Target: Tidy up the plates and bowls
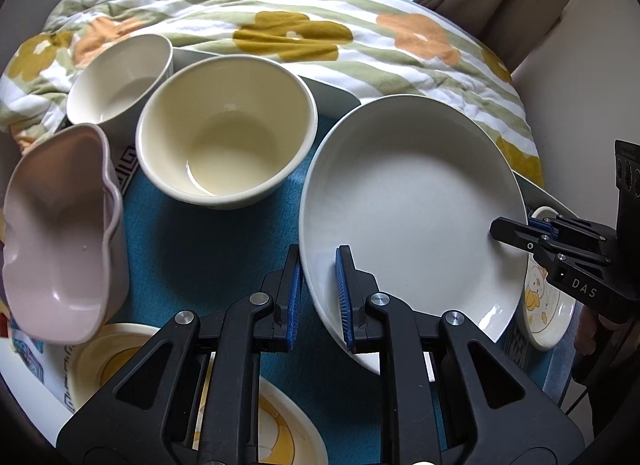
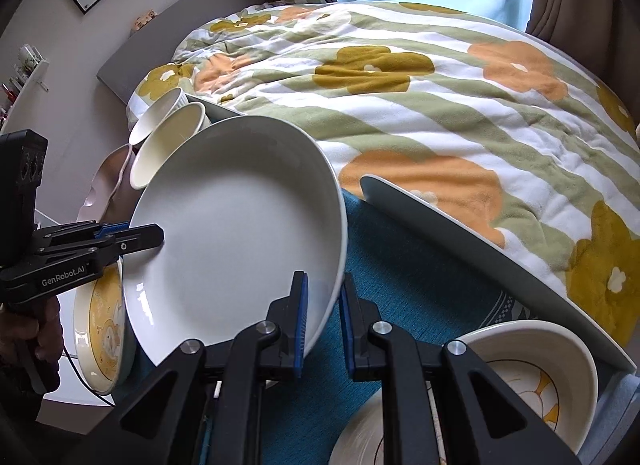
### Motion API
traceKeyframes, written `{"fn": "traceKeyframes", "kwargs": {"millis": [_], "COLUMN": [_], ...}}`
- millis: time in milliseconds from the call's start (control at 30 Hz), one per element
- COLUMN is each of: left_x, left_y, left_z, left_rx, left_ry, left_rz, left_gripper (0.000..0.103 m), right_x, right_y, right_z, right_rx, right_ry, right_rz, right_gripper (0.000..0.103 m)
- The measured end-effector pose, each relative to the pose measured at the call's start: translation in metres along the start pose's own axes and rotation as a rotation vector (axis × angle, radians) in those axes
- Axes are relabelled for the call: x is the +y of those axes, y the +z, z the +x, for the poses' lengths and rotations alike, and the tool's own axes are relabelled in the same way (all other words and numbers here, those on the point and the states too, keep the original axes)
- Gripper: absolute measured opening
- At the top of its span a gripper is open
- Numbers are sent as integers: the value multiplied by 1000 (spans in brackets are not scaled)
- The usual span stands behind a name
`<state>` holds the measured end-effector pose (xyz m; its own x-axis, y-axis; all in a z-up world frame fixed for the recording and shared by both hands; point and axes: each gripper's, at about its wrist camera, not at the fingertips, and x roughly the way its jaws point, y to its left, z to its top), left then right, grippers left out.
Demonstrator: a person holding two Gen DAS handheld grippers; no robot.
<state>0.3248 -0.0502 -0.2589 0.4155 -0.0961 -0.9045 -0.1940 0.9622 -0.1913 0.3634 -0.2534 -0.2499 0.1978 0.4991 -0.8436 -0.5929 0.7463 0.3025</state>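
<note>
The left hand-held gripper point(image 1: 318, 297) straddles the near rim of the large white plate point(image 1: 412, 209), its blue pads either side but not visibly pressing. The right hand-held gripper point(image 2: 323, 319) straddles the opposite rim likewise. The plate sits tilted over the teal mat point(image 1: 208, 249) on the bench. Left of it stand a cream bowl point(image 1: 226, 129), a white bowl point(image 1: 120, 77) and a pink wavy bowl point(image 1: 60, 233).
</note>
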Motion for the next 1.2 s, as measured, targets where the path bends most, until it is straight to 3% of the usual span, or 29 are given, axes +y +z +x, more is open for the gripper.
{"fn": "traceKeyframes", "kwargs": {"millis": [267, 600, 867, 1200], "left_x": [16, 75, 125, 159], "left_y": [-18, -67, -101, -116], "left_z": [-59, -112, -94, -58], "left_rx": [-34, 8, 110, 187], "left_ry": [-44, -122, -162, -174], "left_rz": [74, 233, 312, 294], "left_gripper": [14, 14, 14, 15], "right_x": [47, 141, 199, 220], "right_y": [-17, -78, -116, -124], "right_z": [-44, -58, -30, 4], "right_rx": [-43, -74, -69, -15], "right_ry": [-36, -93, -140, -188], "right_rz": [48, 226, 362, 401], "right_gripper": [14, 14, 14, 14]}}
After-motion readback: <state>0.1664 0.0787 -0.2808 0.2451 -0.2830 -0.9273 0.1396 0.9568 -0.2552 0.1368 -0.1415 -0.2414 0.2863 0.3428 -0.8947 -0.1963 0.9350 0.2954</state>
